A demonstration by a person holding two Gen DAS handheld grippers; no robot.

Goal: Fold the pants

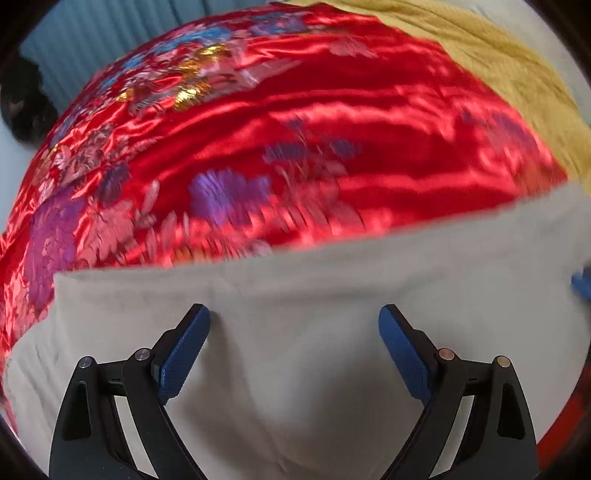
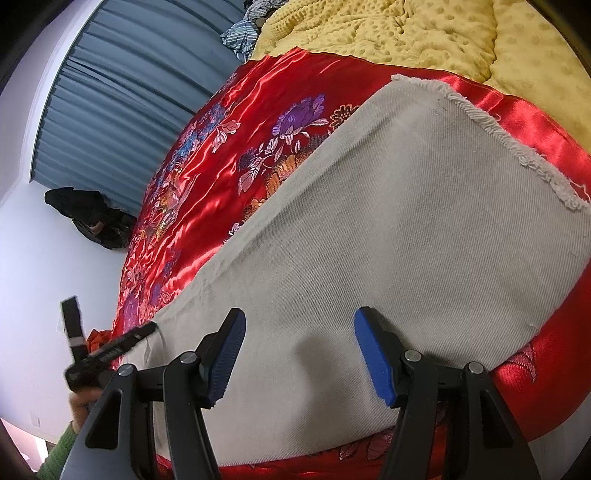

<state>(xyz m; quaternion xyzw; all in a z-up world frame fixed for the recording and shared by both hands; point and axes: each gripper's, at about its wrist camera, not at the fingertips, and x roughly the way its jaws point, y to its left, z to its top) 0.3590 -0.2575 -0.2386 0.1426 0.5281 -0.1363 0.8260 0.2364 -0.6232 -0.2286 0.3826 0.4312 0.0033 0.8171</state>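
Beige twill pants [image 1: 332,269] lie flat on a red satin bedcover [image 1: 295,110]. In the left wrist view, my left gripper [image 1: 294,310] hangs open just over the cloth near its far straight edge, with nothing between its blue pads. That view is blurred. The right wrist view shows the pants [image 2: 388,206] running away to a frayed hem [image 2: 517,151]. My right gripper [image 2: 301,314] is open above the near part of this cloth and grips nothing. A hand in a green sleeve [image 2: 59,454] holds the other black tool at the lower left.
The red bedcover [image 2: 221,177] has flower embroidery and spreads well beyond the pants. A yellow dotted blanket [image 2: 406,33] lies at the far end. A blue curtain [image 2: 122,92] and a dark heap of clothing [image 2: 88,214] stand beside the bed.
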